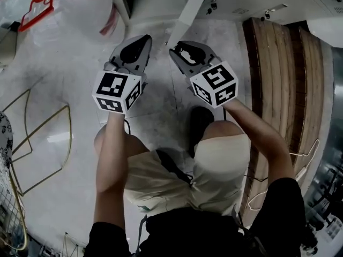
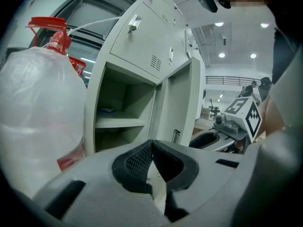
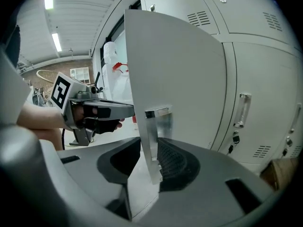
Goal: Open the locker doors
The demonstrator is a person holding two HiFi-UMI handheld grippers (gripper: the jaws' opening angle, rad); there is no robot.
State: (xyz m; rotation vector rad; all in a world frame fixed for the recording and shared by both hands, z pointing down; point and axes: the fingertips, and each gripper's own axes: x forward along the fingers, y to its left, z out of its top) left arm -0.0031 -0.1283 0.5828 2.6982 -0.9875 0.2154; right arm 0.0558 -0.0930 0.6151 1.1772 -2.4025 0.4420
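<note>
A bank of pale grey lockers [image 3: 255, 65] stands ahead. One lower door [image 3: 175, 70] is swung open, showing shelves [image 2: 118, 122] inside. My right gripper [image 3: 149, 160] straddles that door's free edge. Its metal handle [image 3: 154, 126] lies against the right pad and the door's edge against the left one. From above, the right gripper [image 1: 179, 51] sits at the end of the open door [image 1: 195, 9]. My left gripper [image 1: 143, 40] hangs beside it, shut with nothing in it, its pads [image 2: 139, 160] meeting at the tip. The upper door [image 2: 142, 41] is closed.
A large plastic-wrapped bottle with a red cap [image 2: 42, 93] stands left of the open locker. A wooden bench [image 1: 281, 79] runs along the right. Wire hangers [image 1: 37, 138] lie on the floor at the left. My knees [image 1: 214, 143] are below the grippers.
</note>
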